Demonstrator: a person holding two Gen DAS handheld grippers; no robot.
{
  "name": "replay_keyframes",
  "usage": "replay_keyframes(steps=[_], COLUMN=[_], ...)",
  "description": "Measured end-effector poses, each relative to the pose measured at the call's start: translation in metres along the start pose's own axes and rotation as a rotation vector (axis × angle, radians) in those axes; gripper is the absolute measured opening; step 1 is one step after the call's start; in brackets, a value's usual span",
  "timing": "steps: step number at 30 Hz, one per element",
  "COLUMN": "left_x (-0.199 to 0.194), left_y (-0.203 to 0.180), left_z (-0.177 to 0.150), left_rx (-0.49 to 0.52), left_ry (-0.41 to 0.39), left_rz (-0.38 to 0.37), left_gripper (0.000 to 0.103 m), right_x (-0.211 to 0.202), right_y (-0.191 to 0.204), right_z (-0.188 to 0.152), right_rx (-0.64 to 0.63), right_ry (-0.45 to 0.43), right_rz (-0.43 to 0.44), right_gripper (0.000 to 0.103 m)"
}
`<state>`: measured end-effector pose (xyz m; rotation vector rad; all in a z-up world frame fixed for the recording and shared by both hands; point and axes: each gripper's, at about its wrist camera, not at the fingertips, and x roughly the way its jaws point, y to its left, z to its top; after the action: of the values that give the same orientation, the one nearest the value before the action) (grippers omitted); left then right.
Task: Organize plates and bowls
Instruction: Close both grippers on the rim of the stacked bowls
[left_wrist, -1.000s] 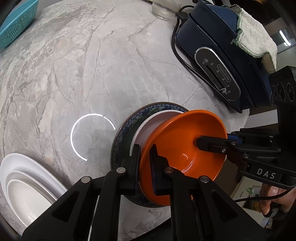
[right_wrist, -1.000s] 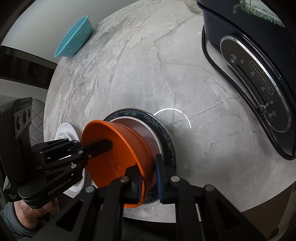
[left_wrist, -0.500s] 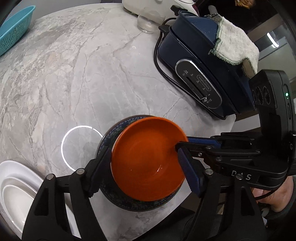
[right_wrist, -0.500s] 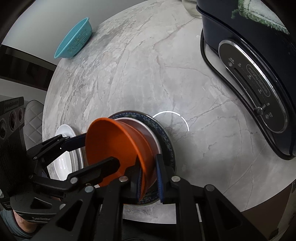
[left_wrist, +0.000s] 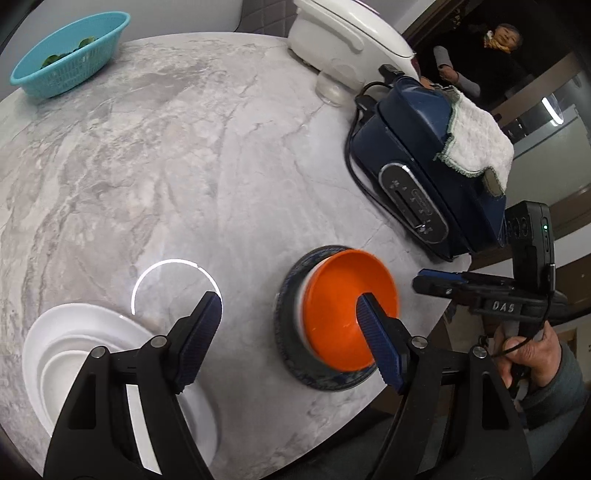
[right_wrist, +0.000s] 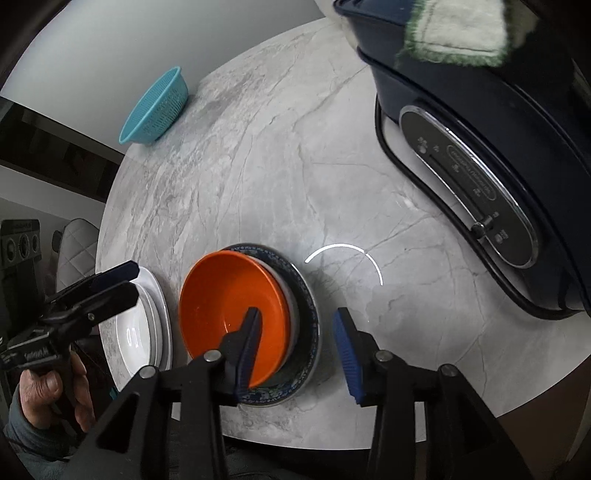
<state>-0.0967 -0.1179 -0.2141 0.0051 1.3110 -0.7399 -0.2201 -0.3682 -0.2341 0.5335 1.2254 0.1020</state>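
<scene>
Orange bowl (left_wrist: 347, 310) sits nested in a white bowl (right_wrist: 290, 295) on the blue-patterned plate (right_wrist: 308, 317), near the edge of the marble surface (left_wrist: 184, 166). Left gripper (left_wrist: 288, 336) – jaws wide apart, having just been opening, holding nothing. Right gripper (right_wrist: 297, 350) – jaws likewise just opening, released; the bowl's near rim lies between them, untouched. White stacked plates (left_wrist: 74, 350) stand just beside, apart.
</scene>
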Motion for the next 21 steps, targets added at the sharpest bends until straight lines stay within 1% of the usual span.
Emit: replay_keyframes(steps=[2, 3, 5, 7, 9, 11, 13, 16, 21], left_x=[0.003, 0.007, 0.015, 0.024, 0.032, 0.042, 0.050, 0.056, 0.063], left_y=[0.019, 0.025, 0.032, 0.029, 0.025, 0.021, 0.017, 0.012, 0.013], left_z=[-0.010, -0.014, -0.022, -0.032, -0.035, -0.037, -0.035, -0.033, -0.027], left_rx=[-0.006, -0.012, -0.009, 0.004, 0.010, 0.017, 0.028, 0.066, 0.076], left_ry=[0.043, 0.068, 0.109, 0.134, 0.149, 0.169, 0.182, 0.185, 0.194], left_rz=[0.041, 0.046, 0.029, 0.045, 0.044, 0.072, 0.073, 0.114, 0.145], left_gripper=[0.074, 0.074, 0.072, 0.072, 0.072, 0.072, 0.072, 0.072, 0.072], right_x=[0.001, 0.003, 0.011, 0.018, 0.026, 0.031, 0.035, 0.039, 0.044], right_y=[-0.015, -0.021, -0.030, -0.033, -0.034, -0.035, -0.035, -0.035, -0.035], right_z=[-0.004, -0.007, -0.012, -0.017, -0.020, -0.022, -0.022, -0.022, -0.018], right_rx=[0.039, 0.058, 0.088, 0.096, 0.097, 0.104, 0.102, 0.089, 0.075], right_ry=[0.015, 0.025, 0.055, 0.074, 0.095, 0.102, 0.111, 0.122, 0.129], right_rz=[0.017, 0.026, 0.067, 0.091, 0.093, 0.099, 0.098, 0.096, 0.090], right_gripper=[0.044, 0.044, 0.043, 0.043, 0.042, 0.042, 0.042, 0.041, 0.038])
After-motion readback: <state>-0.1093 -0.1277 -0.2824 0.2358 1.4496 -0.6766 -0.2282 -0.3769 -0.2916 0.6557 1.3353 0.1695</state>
